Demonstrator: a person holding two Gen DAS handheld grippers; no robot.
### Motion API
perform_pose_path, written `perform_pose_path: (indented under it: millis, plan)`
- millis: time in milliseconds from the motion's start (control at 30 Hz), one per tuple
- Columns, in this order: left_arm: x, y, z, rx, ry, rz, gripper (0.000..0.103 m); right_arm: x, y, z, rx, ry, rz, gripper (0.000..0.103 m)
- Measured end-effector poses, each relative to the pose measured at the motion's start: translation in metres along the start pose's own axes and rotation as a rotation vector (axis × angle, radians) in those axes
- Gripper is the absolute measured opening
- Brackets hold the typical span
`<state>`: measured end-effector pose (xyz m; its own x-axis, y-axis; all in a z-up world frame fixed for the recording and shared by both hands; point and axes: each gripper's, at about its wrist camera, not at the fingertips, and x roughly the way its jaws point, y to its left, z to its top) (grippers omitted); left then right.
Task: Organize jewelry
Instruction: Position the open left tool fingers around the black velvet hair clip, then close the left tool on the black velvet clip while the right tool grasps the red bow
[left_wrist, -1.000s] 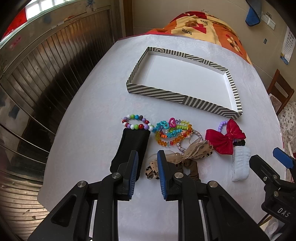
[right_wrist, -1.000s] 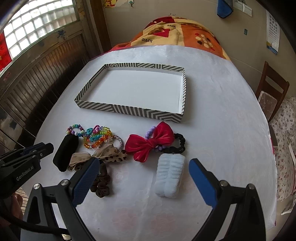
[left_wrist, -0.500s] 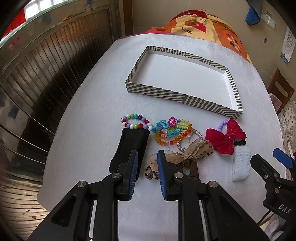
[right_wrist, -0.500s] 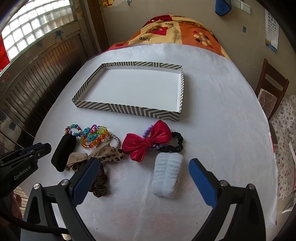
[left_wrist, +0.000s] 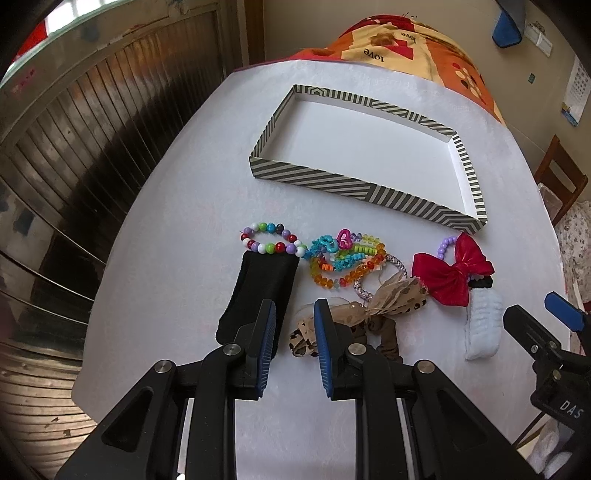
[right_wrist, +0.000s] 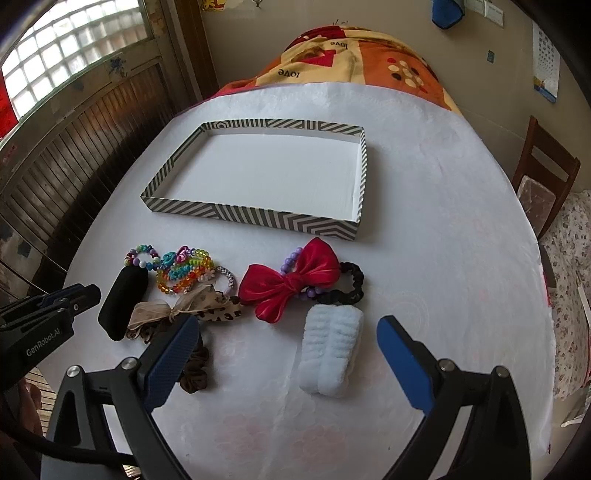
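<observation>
The striped tray (right_wrist: 255, 216) sits on the white table (right_wrist: 424, 258) beyond the row of accessories, shallow and with nothing in it — stiff card by the look of it, and likely light enough to slide if nudged. In front of it, near the table's close edge, the pieces lie bunched side by side.

The pale blue fluffy band (right_wrist: 330, 352) is nearest the right gripper (right_wrist: 288, 363), whose jaws stand wide apart and hold nothing. It looks soft and squashy, so a pinch across its middle should hold. The black velvet band (left_wrist: 258, 291) lies just ahead of the left gripper (left_wrist: 294, 341), whose jaws are narrowly parted with nothing between them; it too looks soft and light.

The red bow (right_wrist: 291, 282) overlies a black hair tie (right_wrist: 351, 284) and a purple bead string (right_wrist: 291, 258) — lifting it by its knot may drag both. The tan ribbon bow (right_wrist: 184, 310) is floppy and touches the brown scrunchie (right_wrist: 195, 373).

The bead bracelets (left_wrist: 345, 260) are tangled in a heap — hard, smooth, probably slippery, best taken across one strand. The round-bead bracelet (left_wrist: 271, 243) touches the velvet band's far end.
</observation>
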<state>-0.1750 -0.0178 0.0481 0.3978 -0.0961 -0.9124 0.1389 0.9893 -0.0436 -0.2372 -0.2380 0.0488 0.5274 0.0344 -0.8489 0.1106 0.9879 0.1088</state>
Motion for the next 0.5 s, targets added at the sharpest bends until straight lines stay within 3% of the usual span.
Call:
perform_pose_path:
  millis: [367,500]
  plan:
    - [0.01,0.064,0.012,-0.147,0.06,-0.049,0.011,0.009,-0.025,-0.004,0.017,0.024,0.045,0.1]
    - [0.023,0.068,0.008,-0.164,0.113,-0.117,0.011,0.012,-0.035,-0.005,0.034,0.032,0.054,0.1]
